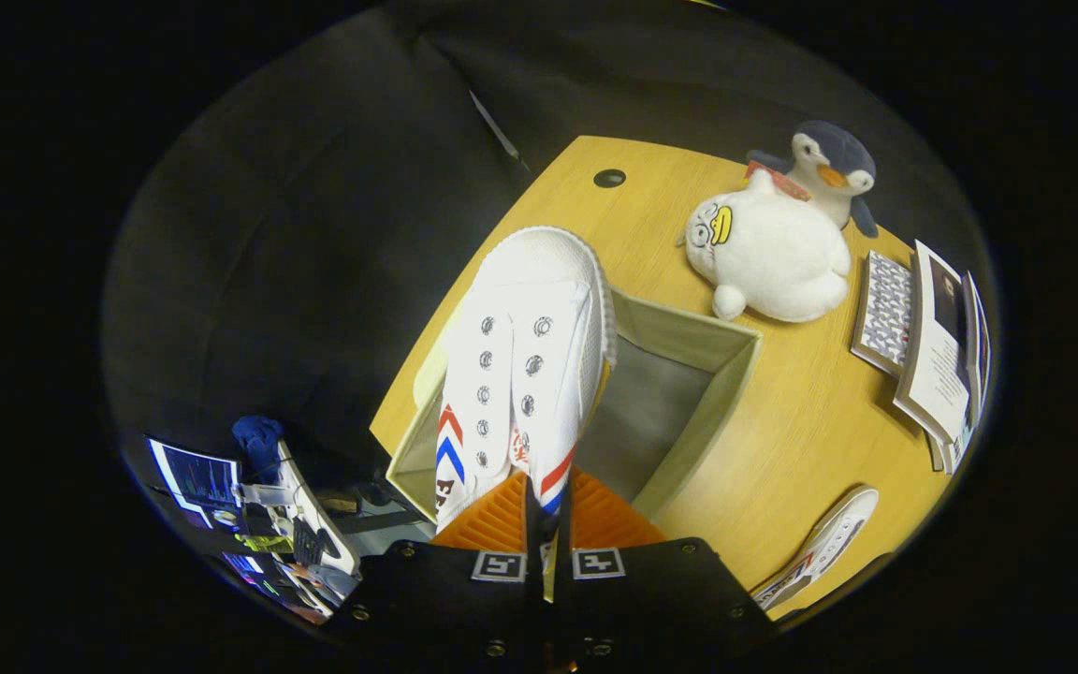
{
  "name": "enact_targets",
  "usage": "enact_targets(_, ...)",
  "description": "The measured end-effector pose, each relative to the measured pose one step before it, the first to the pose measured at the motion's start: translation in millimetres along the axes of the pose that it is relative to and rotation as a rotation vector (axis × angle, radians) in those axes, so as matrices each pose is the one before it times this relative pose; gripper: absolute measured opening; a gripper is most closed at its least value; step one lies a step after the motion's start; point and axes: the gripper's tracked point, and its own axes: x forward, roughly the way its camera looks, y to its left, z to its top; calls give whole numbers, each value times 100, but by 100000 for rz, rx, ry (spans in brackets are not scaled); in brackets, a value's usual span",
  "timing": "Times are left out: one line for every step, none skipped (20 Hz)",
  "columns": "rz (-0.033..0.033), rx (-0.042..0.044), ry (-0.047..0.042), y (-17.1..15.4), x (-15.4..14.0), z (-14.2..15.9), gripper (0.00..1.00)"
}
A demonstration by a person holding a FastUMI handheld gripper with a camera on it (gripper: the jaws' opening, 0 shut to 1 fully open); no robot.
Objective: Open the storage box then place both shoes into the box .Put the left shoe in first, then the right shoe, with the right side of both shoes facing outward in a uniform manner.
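One shoe (520, 365) hangs clamped by its heel collar in your tongs (548, 524) above the open storage box (689, 374) on the table (810, 440), toe pointing away along the fingers, so lower it lengthwise along the box's near wall, keeping that axis straight.

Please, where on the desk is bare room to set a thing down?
Bare wood lies between the open box and the books, and around the desk's round hole. Plush toys crowd the far corner. The claw grips a shoe over the box.
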Motion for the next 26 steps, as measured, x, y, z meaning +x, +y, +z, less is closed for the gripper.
enact_targets(-1570, -476, 2338, -16, 1105, -94, 4)
enact_targets(-1364, -507, 1855, 97, 1211, -71, 4)
enact_targets(-1671, 17, 1728, -161, 1106, 45, 4)
enact_targets(-1510, 269, 1990, 120, 1139, -54, 4)
enact_targets(-1370, 1317, 1943, -54, 1107, -130, 4)
enact_targets(-2020, 1190, 1639, -240, 1317, -48, 4)
enact_targets(-2503, 620, 1607, -524, 1102, 2, 4)
enact_targets(-1966, -239, 1335, -279, 1180, 110, 4)
enact_targets(-1372, -340, 1118, -140, 891, 90, 4)
enact_targets(-987, 184, 1110, -186, 644, -89, 4)
enact_targets(-524, 713, 651, -17, 561, 25, 4)
enact_targets(376, 775, 533, -148, 492, -83, 4)
enact_targets(879, 557, 997, 170, 257, -78, 5)
enact_targets(2014, 903, 760, 501, 34, -275, 12)
enact_targets(479, -78, -1122, 156, -422, 138, 19)
enact_targets(-268, -739, -1915, -190, -668, 319, 25)
enact_targets(1357, -983, -1583, 345, -358, 215, 31)
enact_targets(1518, -1141, -896, 431, -1854, 256, 48)
enact_targets(2457, -699, -1326, 574, -1373, 149, 65)
enact_targets(995, -485, -1288, 359, -1248, 53, 94)
enact_targets(-612, -704, -1909, -156, -1207, 171, 96)
enact_targets(-171, -664, -1905, -307, -973, 237, 96)
enact_targets(459, 140, -1577, -22, -1129, 105, 96)
enact_targets(1032, 571, -1543, 135, -1262, 100, 96)
enact_targets(905, 219, -1640, -119, -1312, 83, 96)
enact_targets(503, -69, -2318, -368, -1238, 144, 96)
